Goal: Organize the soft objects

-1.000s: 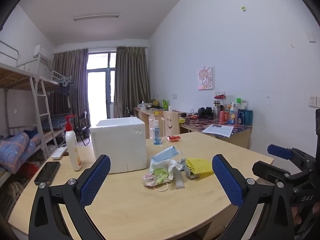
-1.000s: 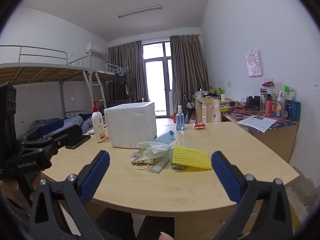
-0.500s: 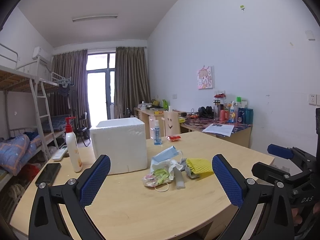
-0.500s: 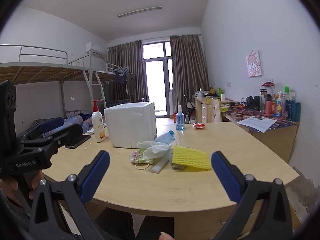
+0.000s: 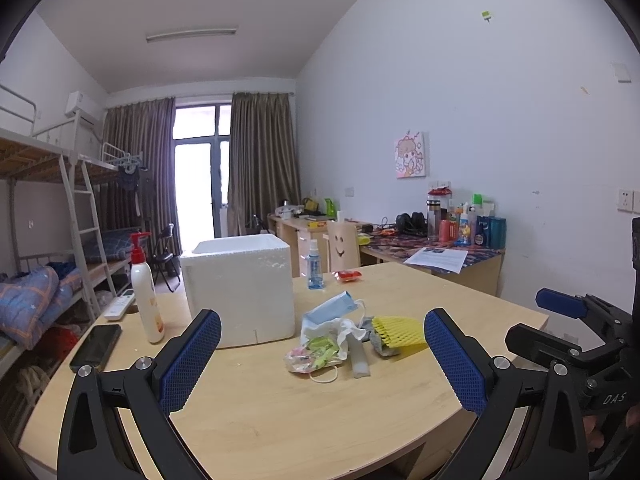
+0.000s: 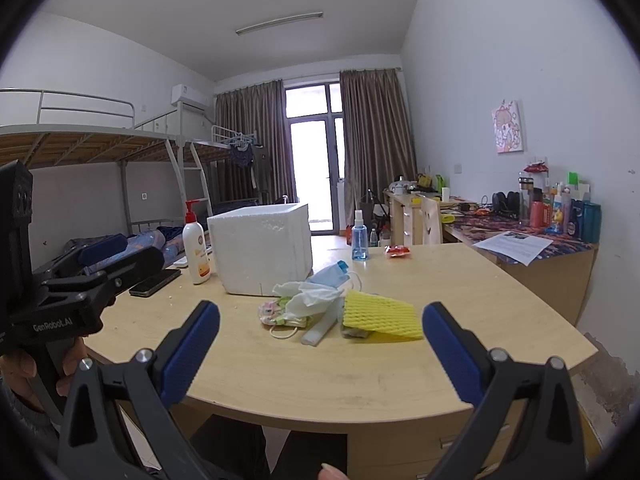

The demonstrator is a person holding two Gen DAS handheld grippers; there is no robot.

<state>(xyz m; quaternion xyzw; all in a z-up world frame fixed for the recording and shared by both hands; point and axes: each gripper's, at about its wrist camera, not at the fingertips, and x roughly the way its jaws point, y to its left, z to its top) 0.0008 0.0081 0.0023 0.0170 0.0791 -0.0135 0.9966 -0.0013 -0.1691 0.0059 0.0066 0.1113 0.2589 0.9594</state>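
foam box (image 5: 240, 288) white | mesh sleeve (image 5: 396, 330) yellow, netted | mask (image 5: 330, 312) blue | table (image 5: 280, 400) pale wood

We see our left gripper (image 5: 322, 354) at the bottom of its own view as two black angular arms, each tipped with a blue pad (image 5: 191, 358) of fine diamond mesh, with silver screws (image 5: 143, 363) at the joints. Our right gripper (image 6: 320, 346) looks the same: black frame, blue textured fingers (image 6: 450, 352), round silver screw heads. At the right edge of the left view its black body carries the white letters "DAS"; at the left edge of the right view the other body reads "GenRobot.AI". A grey sleeve (image 6: 16, 412) shows at lower left there, and dark trousers (image 6: 240, 444) along the bottom
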